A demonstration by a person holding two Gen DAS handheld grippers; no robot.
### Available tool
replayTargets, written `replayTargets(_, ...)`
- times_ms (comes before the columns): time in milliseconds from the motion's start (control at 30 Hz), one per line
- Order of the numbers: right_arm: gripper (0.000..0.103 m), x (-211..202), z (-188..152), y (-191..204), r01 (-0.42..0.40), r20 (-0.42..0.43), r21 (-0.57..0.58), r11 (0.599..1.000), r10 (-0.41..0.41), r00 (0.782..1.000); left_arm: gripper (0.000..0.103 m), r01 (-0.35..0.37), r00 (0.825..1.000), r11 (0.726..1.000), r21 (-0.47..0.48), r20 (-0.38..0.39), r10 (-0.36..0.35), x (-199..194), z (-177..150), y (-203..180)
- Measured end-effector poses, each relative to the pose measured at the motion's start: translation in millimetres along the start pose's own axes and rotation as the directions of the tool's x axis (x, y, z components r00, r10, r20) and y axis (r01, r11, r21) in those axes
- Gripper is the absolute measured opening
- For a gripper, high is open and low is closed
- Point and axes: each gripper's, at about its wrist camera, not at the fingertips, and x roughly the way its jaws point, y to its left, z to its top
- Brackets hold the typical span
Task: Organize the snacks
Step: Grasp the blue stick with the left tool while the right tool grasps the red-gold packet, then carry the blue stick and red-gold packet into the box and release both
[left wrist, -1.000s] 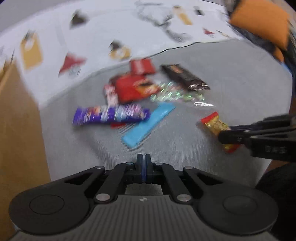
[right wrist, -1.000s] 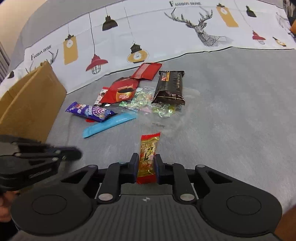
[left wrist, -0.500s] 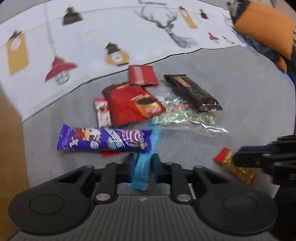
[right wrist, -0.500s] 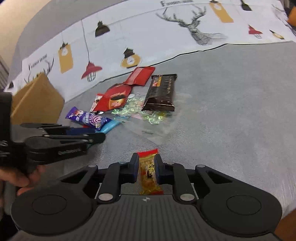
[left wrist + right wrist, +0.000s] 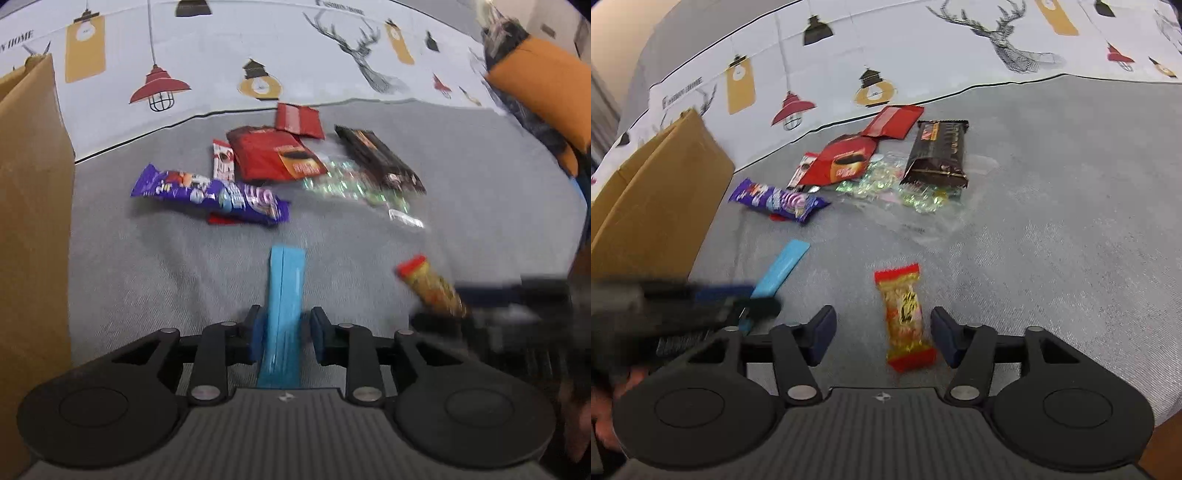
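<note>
Centrally, the blue bar (image 5: 284,295) lay between the parted fingers of the left gripper (image 5: 285,334), long axis pointing fwd toward the snack pile (image 5: 280,166). Right gripper (image 5: 883,332) was spread wide w/ the gold-and-red snack (image 5: 905,314) lengthwise between, untouched; bare grey cloth (image 5: 1052,240) lay to its right, cardboard box (image 5: 661,206) at left.

Both wrist cameras sit low and close over the grey bed (image 5: 480,206), facing its patterned far edge, sharing the snack pile (image 5: 280,162) (image 5: 871,166) and cardboard box (image 5: 29,206) (image 5: 661,199).
</note>
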Motion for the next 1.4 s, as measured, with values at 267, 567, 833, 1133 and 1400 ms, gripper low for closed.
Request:
replayTargets(267, 0.044, 4.4, -4.5, 17.3, 0.074, 0.011, -0.164, 0.984, -0.074, 0.997, 0.016, 0.021, 1.0, 1.0, 0.012, -0.013, -0.021, -12.3, -10.9, -6.3)
replayTargets(567, 0.02, 3.2, -4.3, 16.7, 0.045, 0.008, -0.151, 0.987, -0.045, 0.999, 0.023, -0.027, 1.0, 0.998, 0.06, 0.006, 0.027, -10.3, -19.2, -15.7)
replayTargets(833, 0.029, 5.1, -2.2, 11.0, 0.007, -0.002, -0.078, 0.997, -0.007, 1.0, 0.015, 0.018, 1.0, 0.998, 0.058, -0.023, -0.016, -12.3, -17.4, -23.7)
replayTargets(1133, 0.019, 0.7, 5.8, 22.2, 0.037, 0.023, -0.011, 0.999, -0.037, 0.999, 0.015, 0.036, 0.994, 0.99, -0.134, -0.096, -0.049, -36.7, -14.3, -4.3)
replayTargets(1400, 0.019, -53.3, -5.3, 57.0, -0.05, 0.11, 0.034, 0.998, 0.046, 0.993, 0.015, 0.108, 0.993, 0.977, -0.181, 0.062, -0.099, -114.5, -5.7, 13.2)
